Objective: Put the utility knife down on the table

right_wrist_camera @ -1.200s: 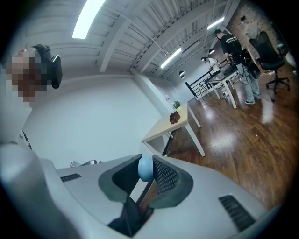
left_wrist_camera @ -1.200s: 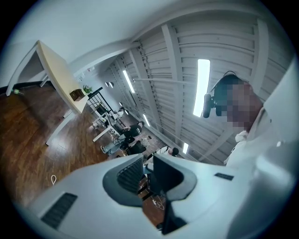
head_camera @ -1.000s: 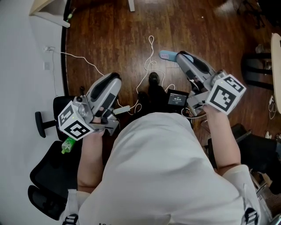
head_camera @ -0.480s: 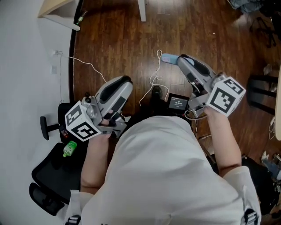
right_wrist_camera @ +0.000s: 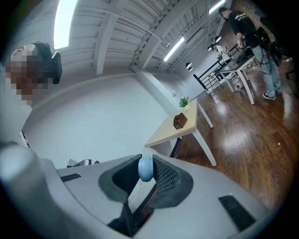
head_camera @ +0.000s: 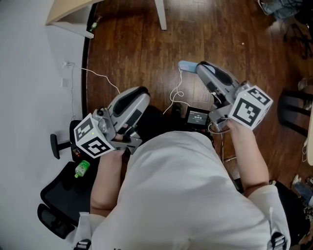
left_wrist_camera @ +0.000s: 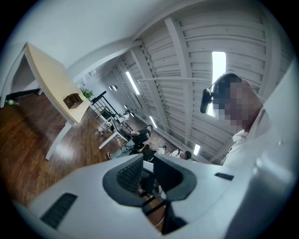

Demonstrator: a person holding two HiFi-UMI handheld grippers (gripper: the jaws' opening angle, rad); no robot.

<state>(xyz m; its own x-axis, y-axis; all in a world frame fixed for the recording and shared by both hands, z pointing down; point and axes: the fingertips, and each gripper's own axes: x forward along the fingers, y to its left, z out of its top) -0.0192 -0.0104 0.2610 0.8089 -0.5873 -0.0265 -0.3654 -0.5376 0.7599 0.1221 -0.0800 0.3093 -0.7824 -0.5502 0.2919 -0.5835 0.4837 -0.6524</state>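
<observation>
Light-blue and rounded, the plastic utility knife (head_camera: 185,64) is gripped between the pads of the right tool (head_camera: 198,67), which is closed on it. Only the blue end is seen past the tool's tips; which end holds the blade cannot be told. In the head view its long axis is seen to run nearly in line with the right tool, pointing forward and away from the person, toward the frame's upper left. In the right gripper view it is seen almost end-on, as a rounded blue shape clamped at the tips. It is held in the air over the dark wooden floor (head_camera: 127,44), well apart from the pale wooden desk (head_camera: 66,12). The left tool (head_camera: 141,92) is seen with its pads parted by a narrow gap, and nothing is gripped between them.
</observation>
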